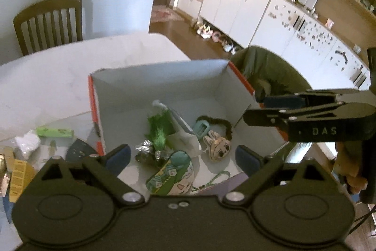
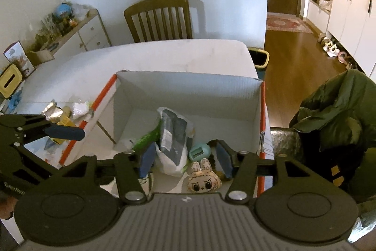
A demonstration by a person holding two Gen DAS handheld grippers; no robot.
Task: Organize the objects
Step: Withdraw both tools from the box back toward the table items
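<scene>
An open cardboard box with orange edges (image 1: 164,77) (image 2: 188,91) stands on the white table. Inside lie a bunny-face plush charm (image 1: 217,144) (image 2: 204,181), a teal clip (image 1: 201,128) (image 2: 199,152), a green furry item (image 1: 159,131), foil wrappers (image 1: 146,149), a patterned green pouch (image 1: 171,174) and a white-grey bag (image 2: 172,138). My left gripper (image 1: 183,157) is open and empty above the box's near side; it also shows at the left of the right wrist view (image 2: 68,132). My right gripper (image 2: 183,158) is open and empty over the box; it also shows in the left wrist view (image 1: 256,107).
Loose items lie on the table left of the box: a green packet (image 1: 55,132), white tissue (image 1: 27,141), a yellow box (image 1: 20,177), foil (image 2: 52,112). A wooden chair (image 2: 159,18) stands behind the table. A green jacket (image 2: 338,114) hangs at the right.
</scene>
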